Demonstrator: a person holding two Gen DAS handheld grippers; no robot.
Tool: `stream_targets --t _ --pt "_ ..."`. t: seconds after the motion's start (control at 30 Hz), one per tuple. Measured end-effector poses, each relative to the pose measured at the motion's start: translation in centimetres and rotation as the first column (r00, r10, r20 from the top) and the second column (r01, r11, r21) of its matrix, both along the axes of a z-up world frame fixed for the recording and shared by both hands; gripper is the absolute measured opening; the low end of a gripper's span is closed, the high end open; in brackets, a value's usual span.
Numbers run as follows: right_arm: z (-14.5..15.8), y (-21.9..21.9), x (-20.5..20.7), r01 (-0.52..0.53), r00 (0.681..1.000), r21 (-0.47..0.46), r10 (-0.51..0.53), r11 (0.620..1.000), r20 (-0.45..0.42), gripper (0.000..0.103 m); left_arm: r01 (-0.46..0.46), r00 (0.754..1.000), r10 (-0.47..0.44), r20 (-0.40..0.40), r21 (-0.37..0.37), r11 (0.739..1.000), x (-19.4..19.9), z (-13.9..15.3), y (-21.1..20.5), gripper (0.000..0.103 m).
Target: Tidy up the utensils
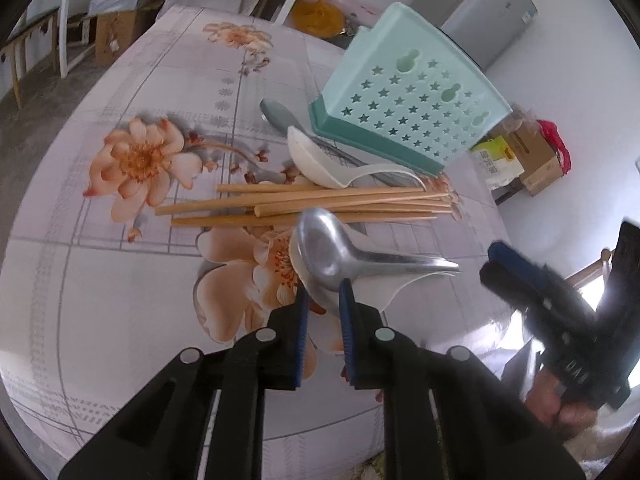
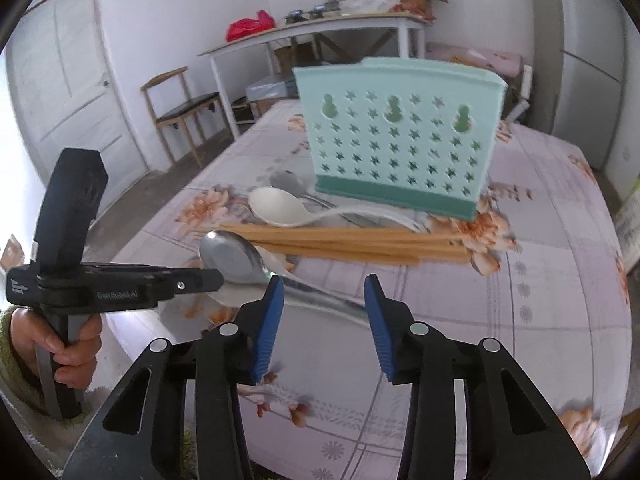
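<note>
A mint-green utensil holder (image 1: pixel 408 108) with star holes stands on the floral table; it also shows in the right wrist view (image 2: pixel 400 136). Several wooden chopsticks (image 1: pixel 304 202) lie in front of it, with a white spoon (image 1: pixel 320 160) and a grey spoon (image 1: pixel 280 114) behind them. A metal spoon (image 1: pixel 332 252) rests on another white spoon (image 1: pixel 380 292). My left gripper (image 1: pixel 323 292) is shut on the metal spoon's bowl edge. In the right wrist view my right gripper (image 2: pixel 324 284) is open and empty above the metal spoon's handle (image 2: pixel 320 294). The chopsticks (image 2: pixel 352 242) lie beyond it.
The table's floral cloth (image 1: pixel 120 280) extends left and forward. A fridge (image 1: pixel 492 12) and boxes (image 1: pixel 532 156) stand beyond the table's right edge. In the right wrist view a chair (image 2: pixel 180 108), a door (image 2: pixel 68 80) and a side table (image 2: pixel 320 32) stand behind.
</note>
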State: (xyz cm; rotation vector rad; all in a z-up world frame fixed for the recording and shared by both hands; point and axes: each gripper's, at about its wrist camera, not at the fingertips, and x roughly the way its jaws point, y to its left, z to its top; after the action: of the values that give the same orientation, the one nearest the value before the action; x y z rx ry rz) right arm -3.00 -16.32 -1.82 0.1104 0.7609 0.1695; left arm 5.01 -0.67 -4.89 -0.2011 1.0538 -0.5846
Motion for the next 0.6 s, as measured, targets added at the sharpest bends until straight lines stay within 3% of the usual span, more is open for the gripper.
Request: stream_targets --t 0.17,0.3,0.5,0.6 --pt "1.3 0.3 2.5 -0.16 0.987 0.022 0.16 0.987 0.016 0.039 0.027 0.997 -0.032 0.076 0.069 0.997 -0.3 0.7 -0.5 0.012" --pt "1.3 0.8 6.1 -0.297 0.954 0.044 0.298 0.954 -0.014 0.028 0.034 0.992 -0.047 0.113 0.112 0.993 -0.4 0.5 -0.7 0.012" --pt "0.7 3.4 9.1 -0.505 0.862 -0.013 0.504 0.863 -0.049 0.022 0.058 0.984 -0.085 0.155 0.166 0.984 -0.4 0.0 -0.6 0.012" --pt "0.8 4.8 9.4 -0.611 0.791 -0.05 0.609 0.79 -0.058 0.022 0.071 0.982 -0.098 0.16 0.166 0.984 -0.2 -0.2 -0.3 0.012"
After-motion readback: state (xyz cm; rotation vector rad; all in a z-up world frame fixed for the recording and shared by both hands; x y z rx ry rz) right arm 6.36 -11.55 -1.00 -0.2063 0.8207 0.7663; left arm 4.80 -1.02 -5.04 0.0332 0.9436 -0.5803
